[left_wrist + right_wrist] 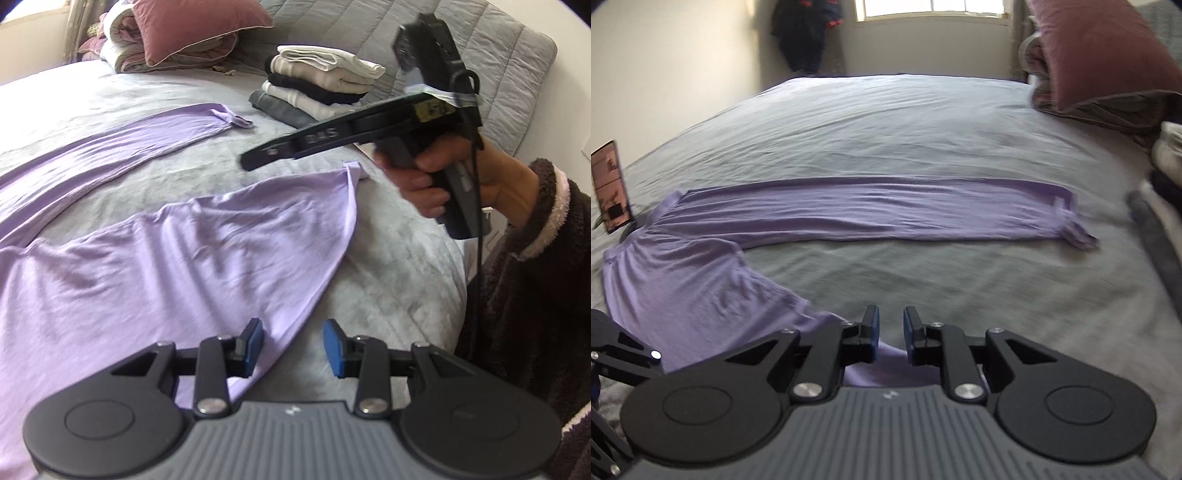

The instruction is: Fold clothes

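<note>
Nearest to your left wrist camera is your left claw [293, 347]; its blue pads [254, 343] stand spread, and nothing is between them. It hangs over the near edge of the lilac trousers [177, 258], which lie flat on the grey bed [388, 273]. One leg runs toward the far right and ends in a small bunched cuff; the other leg is nearer and wider, with soft wrinkles. The cloth looks thin and a little shiny.

Your right claw [890, 334] is also parted, by a narrower gap, and it pinches nothing; the lilac cloth lies below it. In the left view your right hand [436, 177] holds this tool above the bed, at the right, and it covers a part of the bed behind it. The dark fuzzy sleeve [535, 258] is cut off by the frame.

Far on the bed stands a stack of folded clothes [321, 85], white, black and grey. Farther left are a mauve pillow [195, 29] and rolled bedding. In the right view a phone [611, 186] stands at the far left edge; its screen is hard to read. That view is blurred at the right side.
</note>
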`<action>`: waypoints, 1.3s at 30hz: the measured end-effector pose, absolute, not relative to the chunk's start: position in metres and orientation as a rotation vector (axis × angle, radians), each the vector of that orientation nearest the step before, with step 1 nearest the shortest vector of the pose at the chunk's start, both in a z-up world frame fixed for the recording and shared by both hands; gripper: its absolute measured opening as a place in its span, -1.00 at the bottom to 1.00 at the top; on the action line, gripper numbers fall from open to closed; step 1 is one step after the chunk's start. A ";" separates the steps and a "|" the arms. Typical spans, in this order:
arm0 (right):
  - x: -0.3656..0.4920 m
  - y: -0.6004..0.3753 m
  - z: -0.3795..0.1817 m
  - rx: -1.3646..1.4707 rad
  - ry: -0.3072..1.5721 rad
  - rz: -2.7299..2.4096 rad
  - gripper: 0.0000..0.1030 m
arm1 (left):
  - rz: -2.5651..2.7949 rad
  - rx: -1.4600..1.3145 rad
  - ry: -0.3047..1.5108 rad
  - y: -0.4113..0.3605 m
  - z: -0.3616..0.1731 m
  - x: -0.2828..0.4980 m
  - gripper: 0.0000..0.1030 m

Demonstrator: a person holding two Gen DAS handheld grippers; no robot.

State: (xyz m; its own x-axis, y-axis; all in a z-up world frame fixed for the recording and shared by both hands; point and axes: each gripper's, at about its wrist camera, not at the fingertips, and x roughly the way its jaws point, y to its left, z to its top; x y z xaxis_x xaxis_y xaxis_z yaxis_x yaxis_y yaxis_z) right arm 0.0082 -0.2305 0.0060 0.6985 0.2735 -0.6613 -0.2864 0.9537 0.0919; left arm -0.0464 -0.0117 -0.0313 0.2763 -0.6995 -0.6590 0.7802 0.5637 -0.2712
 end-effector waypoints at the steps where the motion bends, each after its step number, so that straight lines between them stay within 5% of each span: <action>1: 0.005 -0.241 0.006 -0.008 0.735 0.287 -0.59 | -0.999 0.119 0.818 -0.016 -0.031 -0.047 -0.29; 5: -0.008 -0.280 0.006 0.047 0.744 0.183 -0.39 | -1.012 0.163 0.795 -0.040 -0.031 -0.049 -0.29; 25: -0.055 -0.413 0.006 0.371 0.801 0.036 -0.39 | -1.007 0.149 0.768 -0.214 -0.033 -0.012 -0.36; 28: -0.056 -0.425 0.007 0.434 0.799 0.052 -0.39 | -0.965 0.122 0.755 -0.236 -0.036 -0.007 -0.53; 30: -0.057 -0.431 0.007 0.465 0.798 0.056 -0.39 | -0.923 0.103 0.753 -0.244 -0.037 -0.003 -0.97; 39: -0.059 -0.451 0.008 0.503 0.796 0.063 -0.38 | -0.999 0.127 0.685 -0.242 -0.016 -0.029 -0.99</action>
State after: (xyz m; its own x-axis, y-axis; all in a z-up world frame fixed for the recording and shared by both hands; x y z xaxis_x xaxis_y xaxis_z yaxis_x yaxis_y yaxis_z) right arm -0.0589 -0.4510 0.0080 0.7043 0.2395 -0.6682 0.1322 0.8807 0.4549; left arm -0.0287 -0.2417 -0.0155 0.3524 -0.7314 -0.5838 0.8080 0.5526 -0.2046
